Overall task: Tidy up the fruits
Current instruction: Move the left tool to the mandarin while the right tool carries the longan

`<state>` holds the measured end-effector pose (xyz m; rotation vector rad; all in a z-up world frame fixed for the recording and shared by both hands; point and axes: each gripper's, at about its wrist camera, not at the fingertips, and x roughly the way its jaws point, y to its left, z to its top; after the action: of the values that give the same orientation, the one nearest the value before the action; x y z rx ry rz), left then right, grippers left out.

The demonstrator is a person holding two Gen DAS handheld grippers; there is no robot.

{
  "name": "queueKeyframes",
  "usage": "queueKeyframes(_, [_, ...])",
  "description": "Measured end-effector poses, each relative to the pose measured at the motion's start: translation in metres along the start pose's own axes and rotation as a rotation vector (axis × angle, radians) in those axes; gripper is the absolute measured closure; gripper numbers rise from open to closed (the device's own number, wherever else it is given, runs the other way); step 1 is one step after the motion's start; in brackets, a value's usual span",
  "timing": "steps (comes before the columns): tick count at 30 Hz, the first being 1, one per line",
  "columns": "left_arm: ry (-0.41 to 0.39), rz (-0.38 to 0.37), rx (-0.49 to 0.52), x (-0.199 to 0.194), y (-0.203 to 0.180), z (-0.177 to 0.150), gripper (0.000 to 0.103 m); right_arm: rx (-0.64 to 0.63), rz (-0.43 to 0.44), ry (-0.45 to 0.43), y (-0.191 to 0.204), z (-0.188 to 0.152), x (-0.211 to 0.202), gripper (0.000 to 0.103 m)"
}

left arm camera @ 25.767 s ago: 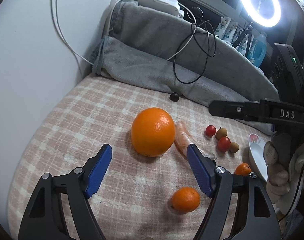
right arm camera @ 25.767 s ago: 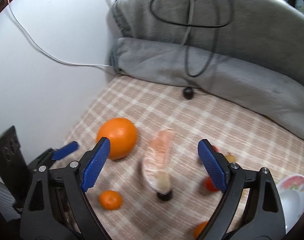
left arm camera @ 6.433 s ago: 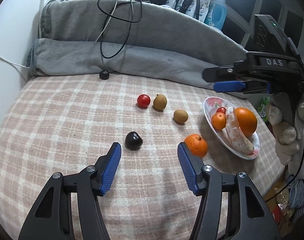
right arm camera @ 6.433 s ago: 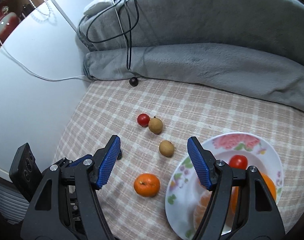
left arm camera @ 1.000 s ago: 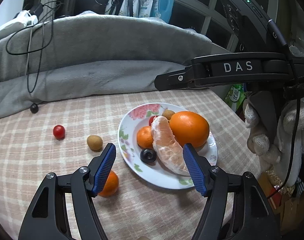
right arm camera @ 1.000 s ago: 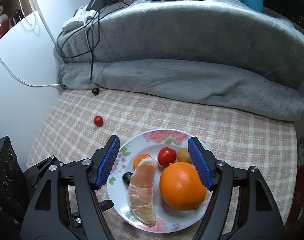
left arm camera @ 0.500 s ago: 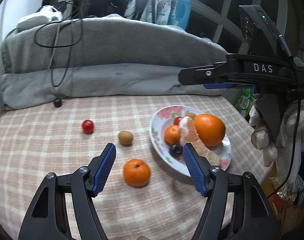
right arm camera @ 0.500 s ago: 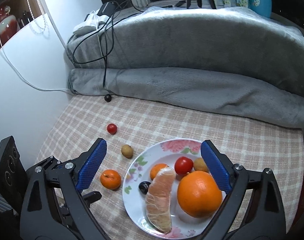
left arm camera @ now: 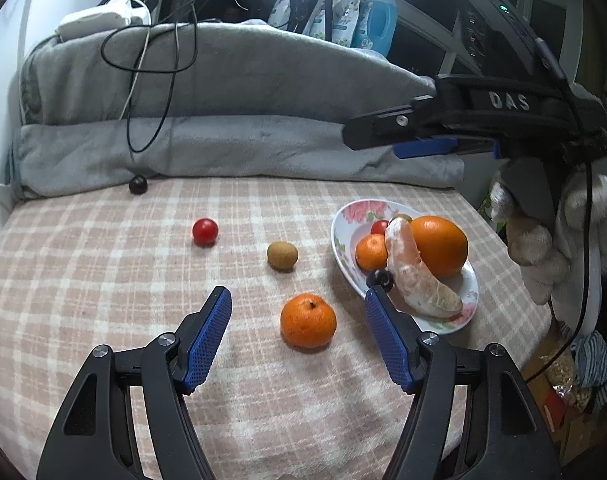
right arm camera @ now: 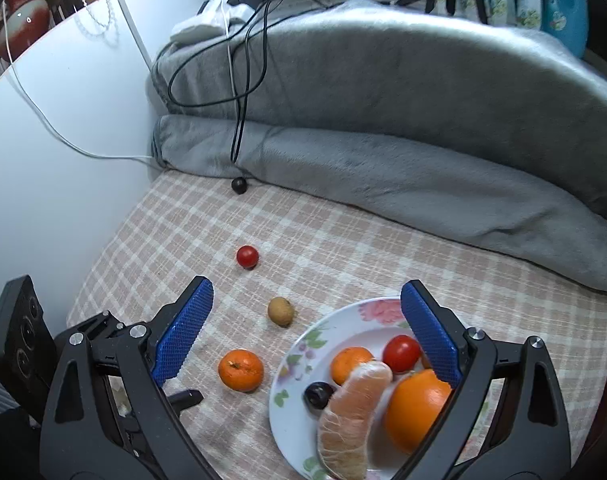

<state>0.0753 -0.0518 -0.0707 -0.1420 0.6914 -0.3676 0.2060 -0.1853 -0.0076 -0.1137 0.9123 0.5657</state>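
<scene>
A floral plate (right arm camera: 291, 364) holds a big orange (right arm camera: 415, 408), peeled segment (right arm camera: 353, 412), tangerine (right arm camera: 349, 362), tomato (right arm camera: 401, 352) and perhaps a dark grape (right arm camera: 318, 394), while a mandarin (left arm camera: 308, 321), brown fruit (left arm camera: 282, 255) and red tomato (left arm camera: 205, 231) lie apart on the checked cloth.

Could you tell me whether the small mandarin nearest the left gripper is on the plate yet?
Not yet: the mandarin lies on the checked cloth, beside the plate.

The surface (left arm camera: 83, 280) wears a soft, matt checked cloth with a woven, slightly fuzzy look. Behind it the grey blanket (left arm camera: 243, 80) is plush and matt. The plate (right arm camera: 303, 344) is glossy glazed ceramic with a printed flower pattern. The mandarin (left arm camera: 308, 321) has dimpled, faintly shiny skin; the cherry tomato (left arm camera: 205, 231) is smooth and glossy. The left hand-held gripper (left arm camera: 297, 300) has matt black plastic arms, metal screws and blue, finely textured pads (left arm camera: 207, 336).
</scene>
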Motion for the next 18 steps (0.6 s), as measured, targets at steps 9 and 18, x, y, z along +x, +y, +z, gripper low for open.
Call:
queueKeyframes(9, [0.03,-0.024,-0.008,0.01,0.001,-0.006,0.034,0.013,0.05,0.098,0.004,0.002,0.033,0.013])
queueKeyframes(18, [0.061,-0.062,-0.024,0.02,0.004,-0.011,0.051,0.025,0.088,0.22,0.007,-0.001,0.072,0.048])
